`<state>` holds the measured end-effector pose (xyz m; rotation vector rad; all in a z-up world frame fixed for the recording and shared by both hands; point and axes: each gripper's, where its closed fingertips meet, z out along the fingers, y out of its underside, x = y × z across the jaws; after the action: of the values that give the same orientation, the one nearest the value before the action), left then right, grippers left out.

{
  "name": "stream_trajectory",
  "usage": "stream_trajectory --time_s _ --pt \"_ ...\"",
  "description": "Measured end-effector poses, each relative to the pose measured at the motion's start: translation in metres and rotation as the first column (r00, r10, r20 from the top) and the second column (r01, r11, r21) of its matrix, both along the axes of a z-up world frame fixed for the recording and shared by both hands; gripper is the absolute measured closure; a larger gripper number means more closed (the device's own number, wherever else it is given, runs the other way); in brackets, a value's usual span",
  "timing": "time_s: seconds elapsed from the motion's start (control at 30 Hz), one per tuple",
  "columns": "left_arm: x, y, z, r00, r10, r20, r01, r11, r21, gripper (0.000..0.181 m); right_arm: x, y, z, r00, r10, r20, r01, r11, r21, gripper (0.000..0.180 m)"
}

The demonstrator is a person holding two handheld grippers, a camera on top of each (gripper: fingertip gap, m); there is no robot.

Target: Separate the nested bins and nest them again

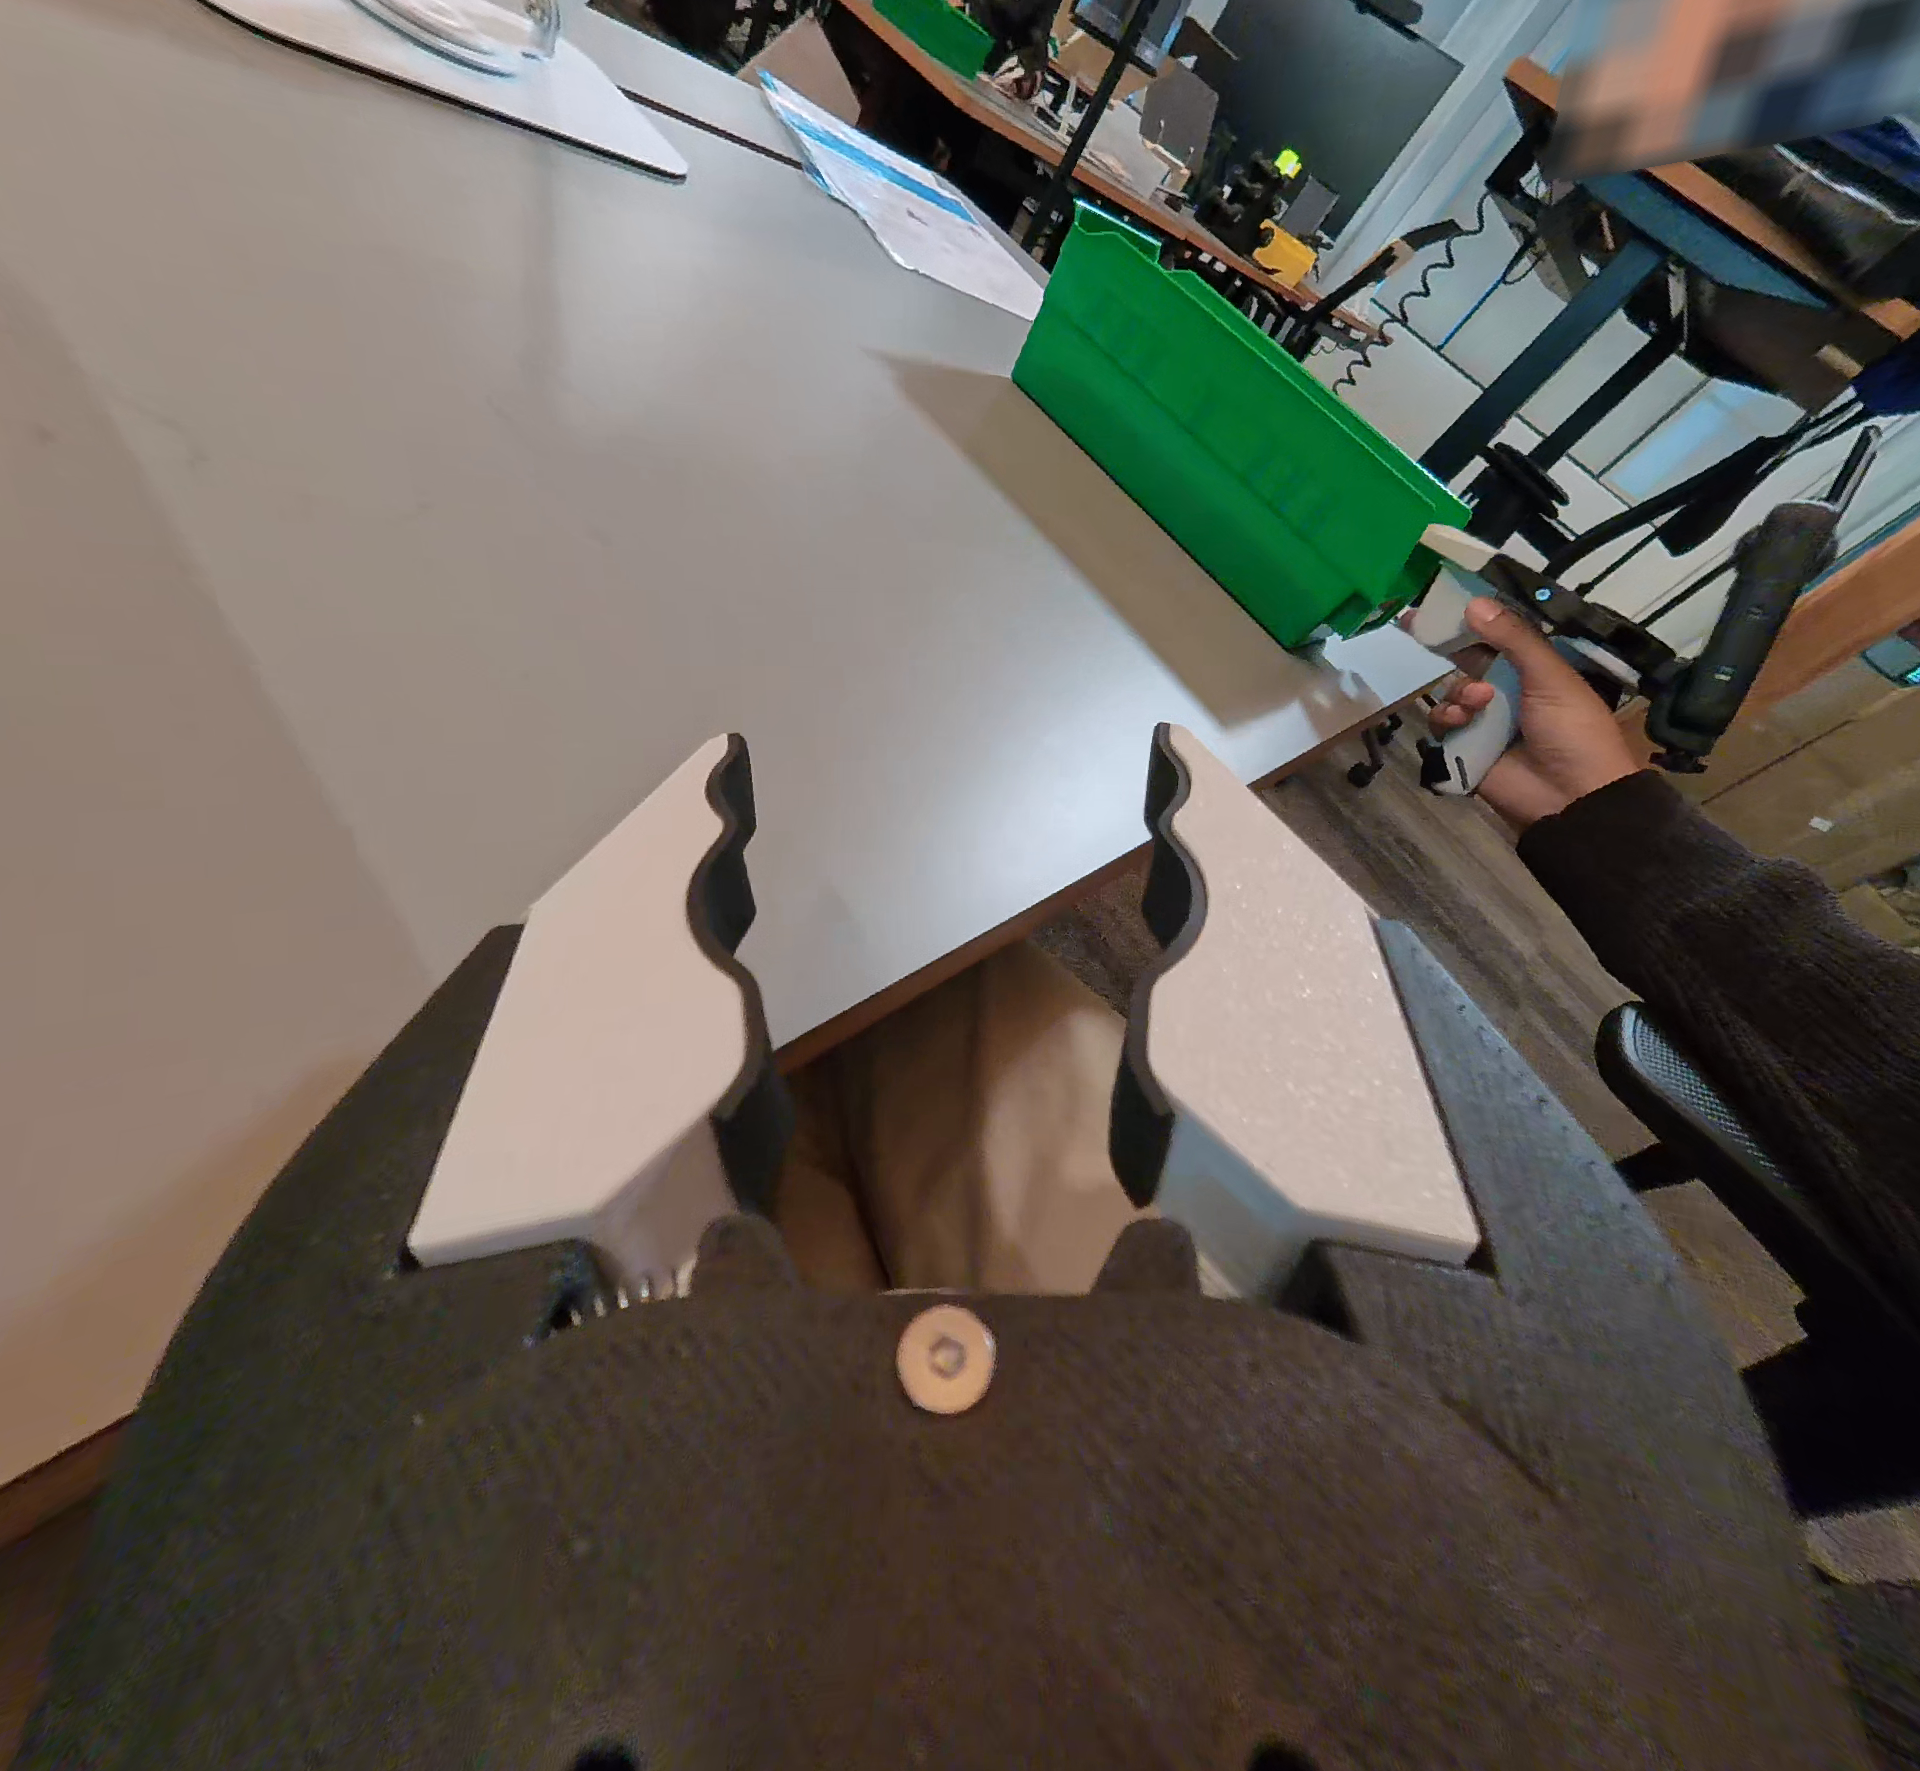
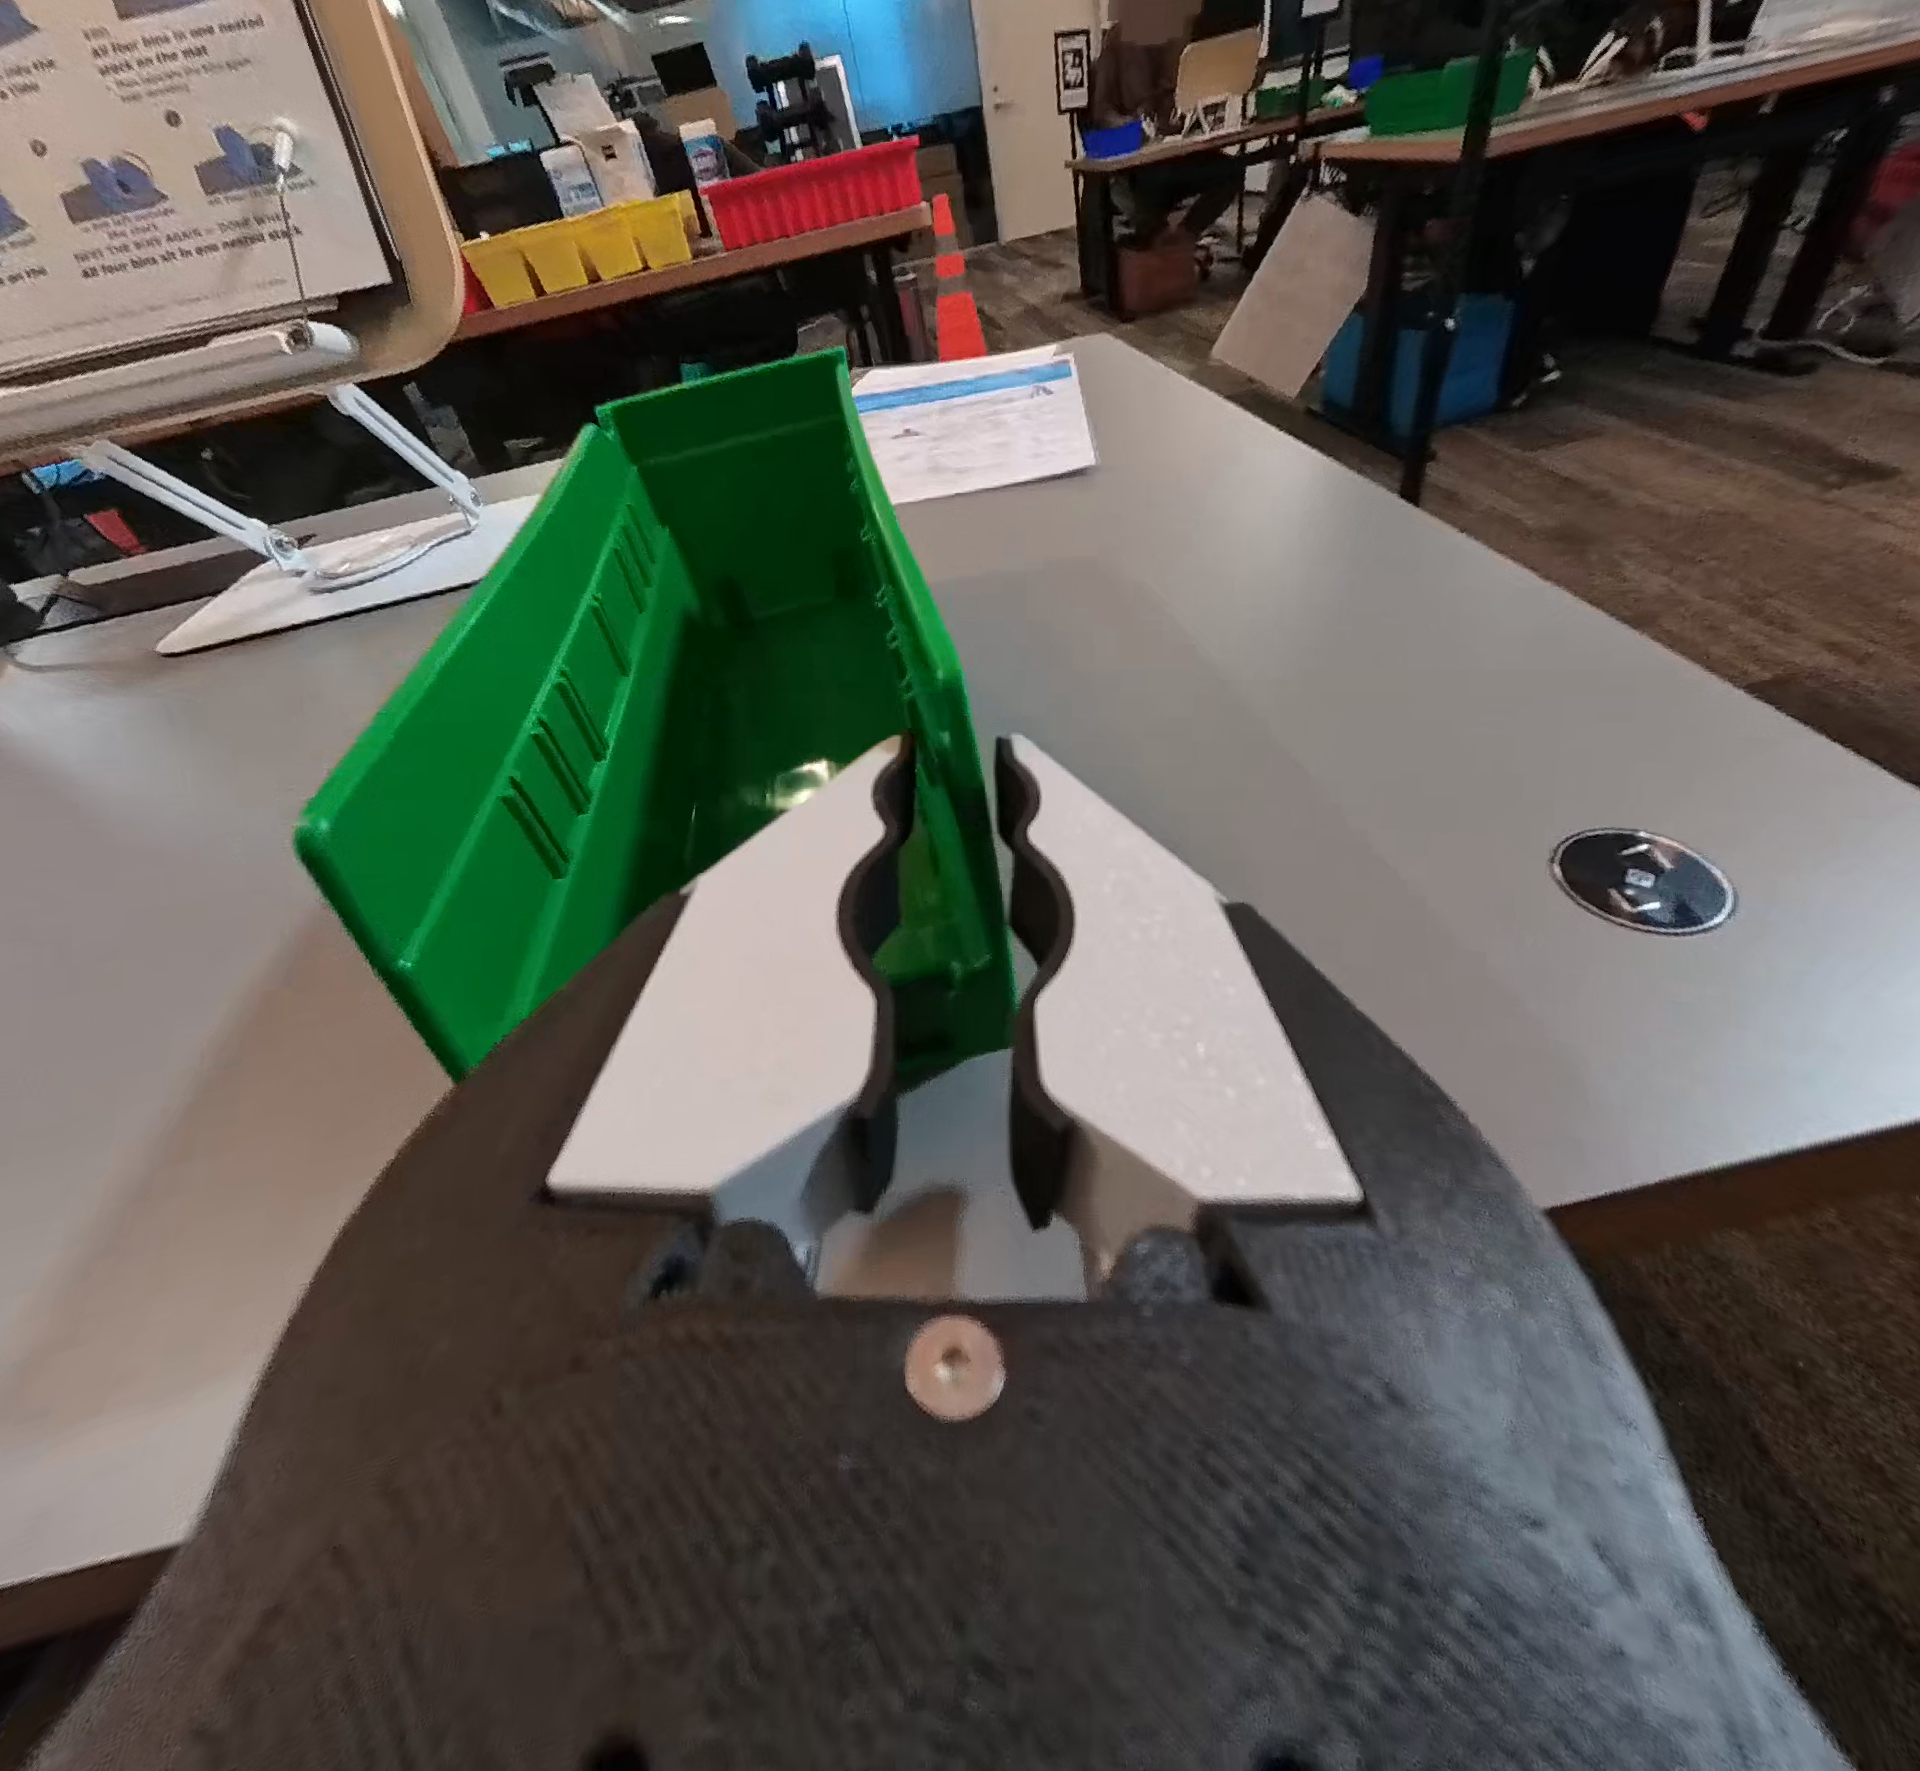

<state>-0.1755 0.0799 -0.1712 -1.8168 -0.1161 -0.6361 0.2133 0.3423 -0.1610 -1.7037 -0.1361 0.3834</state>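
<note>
A green bin [image 1: 1226, 433] stands on the grey table [image 1: 520, 474] near its front right corner. I cannot tell whether other bins are nested in it. In the right wrist view the bin [image 2: 499, 848] is open-topped, empty inside, and looks tilted to the left. My right gripper [image 2: 954, 750] is shut on the bin's right side wall at its near end. A person's hand [image 1: 1538, 724] holds that gripper [image 1: 1439, 578] in the left wrist view. My left gripper [image 1: 951, 745] is open and empty, over the table's front edge, well left of the bin.
A stand with an instruction board [image 2: 156, 111] sits on a white base plate [image 1: 395, 7] at the back left. A printed sheet [image 2: 977, 433] lies behind the bin. A round black disc [image 2: 1642, 880] is set in the table to the right. A chair [image 1: 1714, 1150] stands by the front edge.
</note>
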Motion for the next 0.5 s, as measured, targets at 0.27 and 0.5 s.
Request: stream_trajectory --time_s 0.27,0.5 --pt "0.0016 0.0002 -0.0039 1.0 -0.009 0.008 0.009 1.0 -0.017 0.104 0.0008 0.0004 -0.0019 1.0 -0.015 0.007 0.015 1.0 -0.009 0.169" --pt "0.0032 0.0011 -0.0074 1.0 -0.016 0.009 0.016 1.0 -0.026 0.104 0.001 0.0006 -0.0019 1.0 -0.019 0.01 0.019 1.0 -0.014 0.17"
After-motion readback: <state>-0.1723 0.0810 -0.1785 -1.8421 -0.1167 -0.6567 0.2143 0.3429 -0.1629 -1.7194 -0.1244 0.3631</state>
